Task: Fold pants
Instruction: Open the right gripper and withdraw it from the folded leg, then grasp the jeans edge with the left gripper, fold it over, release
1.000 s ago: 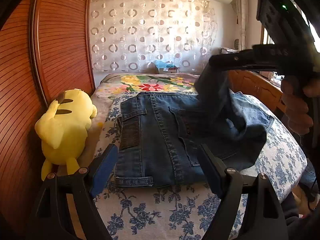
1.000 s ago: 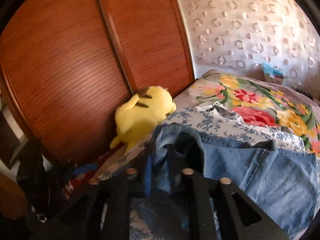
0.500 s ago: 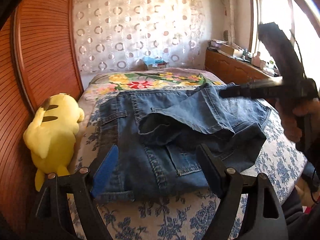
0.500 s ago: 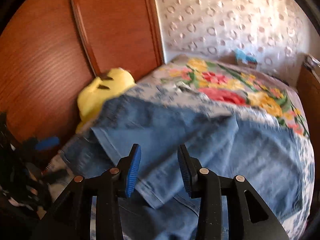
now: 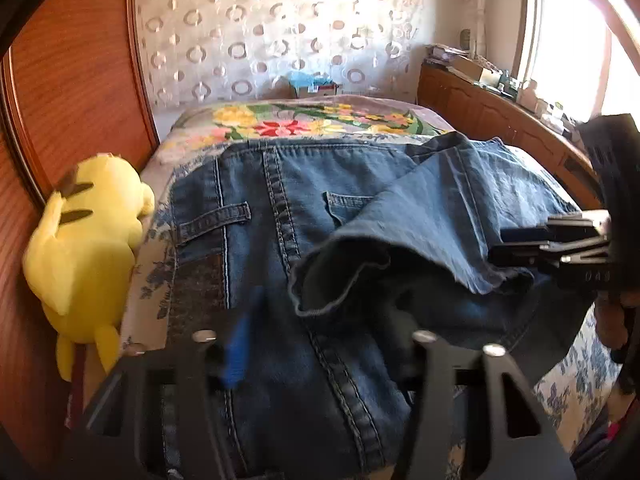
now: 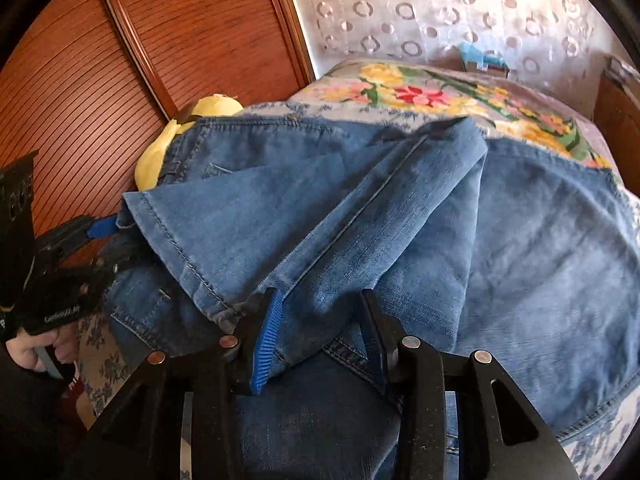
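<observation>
Blue denim takes up most of both views: one pair of jeans is spread flat on the bed, waistband end toward the near edge, with heavy double stitching, a belt loop and a back pocket picked out in lighter thread. One leg is folded back over the seat area, its hem lying loose and a bit rumpled, so the paler inside of the fabric is seen there.

Two grippers can be counted, each made of black plastic with ribbed blue pads. The left gripper is held low over the waistband end, its jaws spread wide with denim seen between them, and nothing is pinched. The right gripper is held at the folded leg near the hem; its jaws are spread too, and cloth lies between the fingers without being clamped. In the left view the right gripper is seen side-on at the right edge, just beside the folded leg.

The bed is covered by a sheet with a small blue flower print, and one blanket with big yellow, red and pink flowers is laid across the far end. One yellow plush toy, soft and rounded with dark-tipped ears, is wedged between the bed and the ribbed reddish wooden wardrobe. One curtain, pale with ring shapes, is hung behind the bed.
</observation>
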Demonstrator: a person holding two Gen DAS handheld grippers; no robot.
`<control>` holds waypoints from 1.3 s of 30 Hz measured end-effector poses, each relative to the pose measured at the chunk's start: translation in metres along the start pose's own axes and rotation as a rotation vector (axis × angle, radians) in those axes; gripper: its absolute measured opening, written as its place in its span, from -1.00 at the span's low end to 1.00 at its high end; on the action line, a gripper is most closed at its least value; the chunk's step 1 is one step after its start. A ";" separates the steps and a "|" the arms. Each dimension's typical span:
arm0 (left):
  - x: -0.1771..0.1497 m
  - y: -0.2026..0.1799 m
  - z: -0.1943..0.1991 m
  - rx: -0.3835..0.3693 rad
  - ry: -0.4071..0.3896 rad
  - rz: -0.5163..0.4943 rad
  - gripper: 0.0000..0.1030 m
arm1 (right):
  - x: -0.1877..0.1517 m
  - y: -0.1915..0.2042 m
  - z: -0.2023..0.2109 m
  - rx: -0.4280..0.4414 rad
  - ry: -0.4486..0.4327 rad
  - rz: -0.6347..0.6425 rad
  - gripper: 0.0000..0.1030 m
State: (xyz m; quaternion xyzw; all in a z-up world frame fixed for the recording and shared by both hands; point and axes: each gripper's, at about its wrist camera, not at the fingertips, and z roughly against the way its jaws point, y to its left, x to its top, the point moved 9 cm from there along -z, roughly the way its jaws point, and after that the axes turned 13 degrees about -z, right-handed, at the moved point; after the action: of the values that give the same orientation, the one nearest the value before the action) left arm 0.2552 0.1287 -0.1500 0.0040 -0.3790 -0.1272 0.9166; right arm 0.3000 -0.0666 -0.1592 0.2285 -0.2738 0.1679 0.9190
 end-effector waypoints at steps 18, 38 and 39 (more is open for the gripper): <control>-0.032 -0.008 0.098 -0.017 -0.172 0.035 -0.84 | 0.066 0.111 0.073 0.146 -0.241 0.183 -0.97; -0.066 0.024 0.094 0.044 -0.101 0.108 -0.05 | 0.123 0.095 -0.002 0.122 -0.214 0.190 -0.07; -0.065 0.023 0.094 0.044 -0.103 0.108 0.03 | 0.118 0.091 0.002 0.112 -0.218 0.195 -0.07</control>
State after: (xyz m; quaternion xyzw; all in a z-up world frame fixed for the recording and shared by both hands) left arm 0.1506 0.1751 -0.1259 -0.0028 -0.4280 -0.0694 0.9011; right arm 0.3535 0.0305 -0.0593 0.2687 -0.3829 0.2455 0.8491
